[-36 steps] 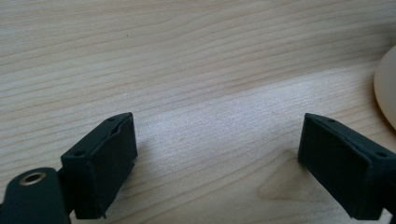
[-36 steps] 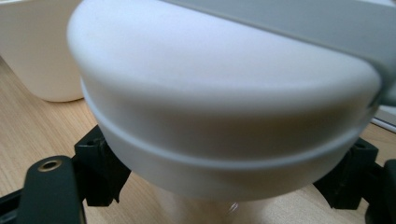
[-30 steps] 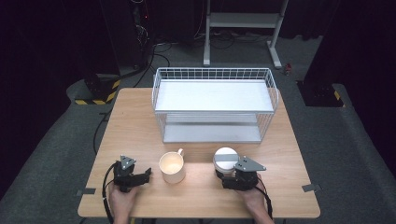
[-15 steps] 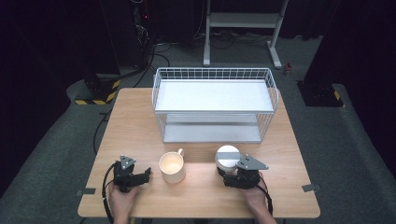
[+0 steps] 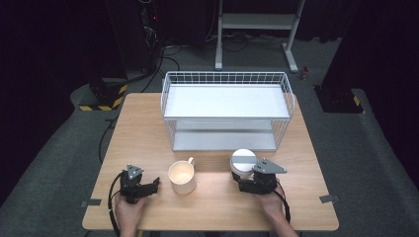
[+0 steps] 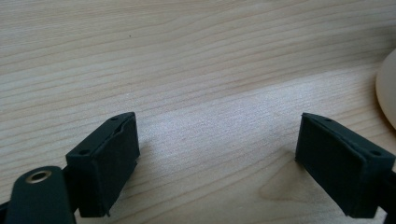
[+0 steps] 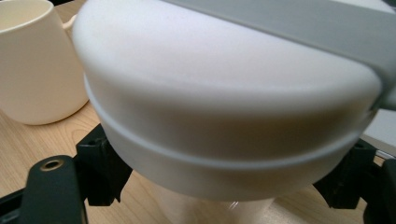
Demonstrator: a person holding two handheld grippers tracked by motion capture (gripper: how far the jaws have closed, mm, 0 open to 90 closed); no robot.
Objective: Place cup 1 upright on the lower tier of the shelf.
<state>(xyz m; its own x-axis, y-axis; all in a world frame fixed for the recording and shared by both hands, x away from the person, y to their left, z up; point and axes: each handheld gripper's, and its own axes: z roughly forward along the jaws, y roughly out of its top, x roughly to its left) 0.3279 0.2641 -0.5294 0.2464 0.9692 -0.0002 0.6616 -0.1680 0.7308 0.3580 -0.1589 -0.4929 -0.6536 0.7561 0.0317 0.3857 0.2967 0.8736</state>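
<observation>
Still unlabelled — white lidded container point(image 5: 243, 161), cream mug point(image 5: 182, 177)

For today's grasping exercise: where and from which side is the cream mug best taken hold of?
Grip the mug across its round body, coming level from its left, where the left tool lies with jaws open. It stands upright, and its handle points away toward the wire rack, leaving the near and left walls free.

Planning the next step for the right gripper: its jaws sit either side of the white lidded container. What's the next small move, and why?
Probably close the right gripper on the white lidded container. In the right gripper view the jaws flank its base just under the lid, and I cannot tell that they press on it. The left gripper lies open on the table, short of the cream mug.
</observation>
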